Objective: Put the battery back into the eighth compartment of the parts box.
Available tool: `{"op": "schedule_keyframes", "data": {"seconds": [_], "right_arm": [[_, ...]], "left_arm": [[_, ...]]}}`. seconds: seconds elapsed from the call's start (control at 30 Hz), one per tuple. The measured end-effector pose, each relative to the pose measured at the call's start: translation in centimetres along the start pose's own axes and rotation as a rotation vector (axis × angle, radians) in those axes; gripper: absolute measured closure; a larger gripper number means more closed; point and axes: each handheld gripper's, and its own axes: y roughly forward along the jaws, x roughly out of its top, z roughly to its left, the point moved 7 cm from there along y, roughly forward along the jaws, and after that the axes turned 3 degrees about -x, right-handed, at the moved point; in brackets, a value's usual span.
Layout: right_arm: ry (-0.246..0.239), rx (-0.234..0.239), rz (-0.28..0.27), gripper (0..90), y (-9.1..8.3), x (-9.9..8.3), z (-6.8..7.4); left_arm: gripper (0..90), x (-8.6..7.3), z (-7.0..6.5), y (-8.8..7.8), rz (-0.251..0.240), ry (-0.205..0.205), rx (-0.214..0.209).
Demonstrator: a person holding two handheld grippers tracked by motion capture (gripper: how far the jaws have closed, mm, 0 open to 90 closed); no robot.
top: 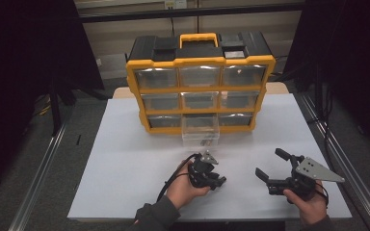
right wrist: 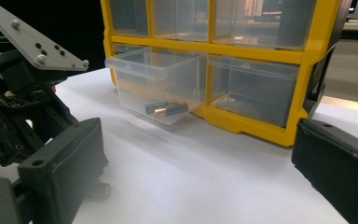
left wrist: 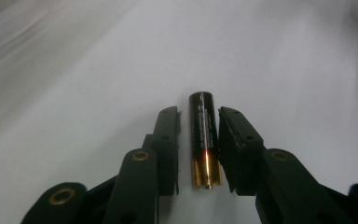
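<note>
Black-and-copper battery (left wrist: 204,140) lies between the left gripper's (left wrist: 200,140) barely parted jaws, unclamped; next, squeeze, lift to the drawer (top: 201,131).

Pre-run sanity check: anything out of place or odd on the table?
Nothing damaged or spilled. One drawer of the yellow organizer, bottom middle, is pulled out with batteries inside. One loose battery lies on the white sheet between the left gripper jaws; a small gap shows on its left side.
</note>
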Motion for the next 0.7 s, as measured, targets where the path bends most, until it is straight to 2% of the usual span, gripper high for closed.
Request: {"op": "schedule_keyframes", "data": {"seconds": [0.07, 0.2, 0.23, 0.3, 0.33, 0.37, 0.43, 0.47, 0.5, 0.53, 0.57, 0.7], "right_arm": [[-0.001, 0.0, 0.0, 2.3, 0.0, 0.0, 0.0], [-0.001, -0.002, 0.0, 2.3, 0.0, 0.0, 0.0], [-0.002, -0.002, 0.0, 2.3, 0.0, 0.0, 0.0], [-0.002, -0.001, 0.0, 2.3, 0.0, 0.0, 0.1], [-0.002, -0.001, 0.001, 2.3, 0.0, 0.0, 0.1], [-0.003, -0.002, 0.001, 2.3, 0.1, 0.0, 0.1], [-0.002, 0.0, 0.0, 2.3, 0.0, 0.0, 0.1], [-0.002, -0.001, -0.001, 2.3, 0.0, 0.0, 0.0], [-0.002, -0.002, 0.0, 2.3, 0.0, 0.0, 0.0], [0.001, -0.003, 0.0, 2.3, 0.0, 0.0, 0.0], [0.001, -0.003, 0.001, 2.3, 0.0, 0.0, 0.0], [0.004, -0.002, 0.003, 2.3, -0.1, 0.0, 0.0]], "left_arm": [[69.0, 0.0, -0.1, 0.0, 0.009, 0.019, 0.012], [77.2, 0.1, -0.4, 0.2, 0.016, 0.007, 0.035], [77.2, 0.1, -0.4, 0.2, 0.029, 0.018, 0.034], [77.3, 0.2, -0.5, 0.3, 0.03, 0.011, 0.043], [77.4, 0.2, -0.5, 0.2, 0.04, 0.014, 0.041], [77.4, 0.2, -0.5, 0.3, 0.023, -0.005, 0.032], [77.5, 0.2, -0.2, 0.1, 0.04, -0.019, 0.011], [77.5, 0.2, 0.0, -0.1, 0.066, 0.001, -0.002], [77.5, 0.3, 0.1, -0.2, 0.07, -0.002, -0.004], [77.5, 0.4, 0.1, -0.3, 0.069, -0.014, -0.017], [77.5, 0.6, 0.3, -0.5, 0.063, -0.006, -0.009], [77.5, 1.5, 0.8, -1.7, 0.029, -0.024, -0.018]]}}
